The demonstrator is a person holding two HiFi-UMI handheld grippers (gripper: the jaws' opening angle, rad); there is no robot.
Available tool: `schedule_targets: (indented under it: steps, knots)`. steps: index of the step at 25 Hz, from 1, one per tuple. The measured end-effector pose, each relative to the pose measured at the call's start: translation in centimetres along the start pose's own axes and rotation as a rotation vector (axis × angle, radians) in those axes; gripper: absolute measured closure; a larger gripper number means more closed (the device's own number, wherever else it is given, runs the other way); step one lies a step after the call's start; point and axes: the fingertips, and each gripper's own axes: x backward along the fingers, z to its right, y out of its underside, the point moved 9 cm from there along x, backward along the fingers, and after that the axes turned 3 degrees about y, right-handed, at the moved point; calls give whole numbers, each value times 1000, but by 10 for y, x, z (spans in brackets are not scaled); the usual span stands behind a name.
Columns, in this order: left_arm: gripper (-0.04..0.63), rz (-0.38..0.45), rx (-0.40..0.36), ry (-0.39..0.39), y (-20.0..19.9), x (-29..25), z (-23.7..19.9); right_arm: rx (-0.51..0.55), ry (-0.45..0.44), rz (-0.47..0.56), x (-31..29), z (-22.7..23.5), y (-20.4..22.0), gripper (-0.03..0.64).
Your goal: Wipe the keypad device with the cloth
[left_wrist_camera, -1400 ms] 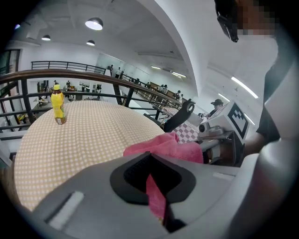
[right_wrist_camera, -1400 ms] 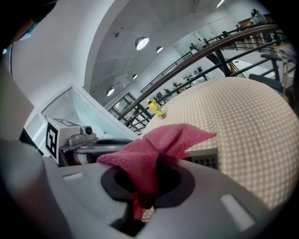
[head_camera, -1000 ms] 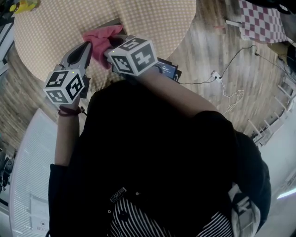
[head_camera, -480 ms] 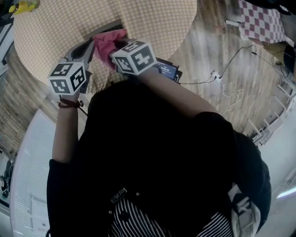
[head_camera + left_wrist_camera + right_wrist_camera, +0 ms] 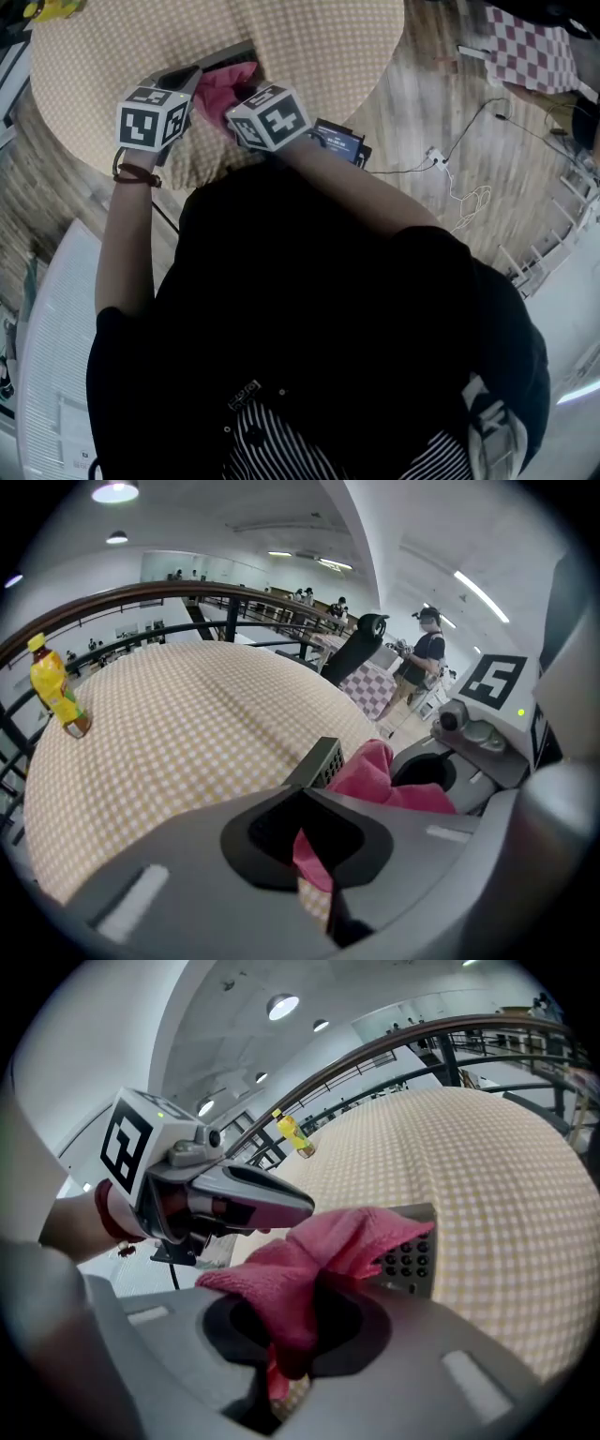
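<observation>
View from above and along both tools, left to right. A yellow bottle (image 5: pixel 56 691) stands upright near the far left edge of the round table (image 5: pixel 309 37), which is covered in a small-checked cloth cover; it is well apart from the work.

The left gripper (image 5: pixel 309 847) lies low over the table, its jaws brought together on a strip of the pink cloth (image 5: pixel 319 1251). The cloth is bunched between the two tools and draped over the near end of the keypad device (image 5: pixel 410 1252). This is a dark, flat block with rows of small round keys, lying on the table just beyond both sets of jaws, near the table's front edge.

The right gripper (image 5: pixel 291 1335) meets the left one at an angle, its jaws clamped on a fold of the same cloth, which spills over their upper edge.

To the right, at the table's rim beside the person's right forearm, sits a dark device with a lit blue screen (image 5: pixel 337 142). A thin cable (image 5: pixel 469 192) trails on the wooden floor, and a red-and-white checked fabric (image 5: pixel 530 42) lies at the far right.
</observation>
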Motion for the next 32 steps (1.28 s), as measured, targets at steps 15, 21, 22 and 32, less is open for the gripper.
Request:
schedule_targets:
  steps: [15,21,22,32]
  knots:
    - [591,-190,-165,50,-23,-25,-2,26,60,-28,-44,6,-16,554]
    - [591,-204,-167,41,-27,-30,2,-65,55,-14,-40,15,-18,554]
    - [591,-208,-168,42,-27,-31,2,-77,48,-13,-40,15,-17,554]
    - [591,-207,-167,26,-27,-29,5,-40,58,-43,-44,21,0,554]
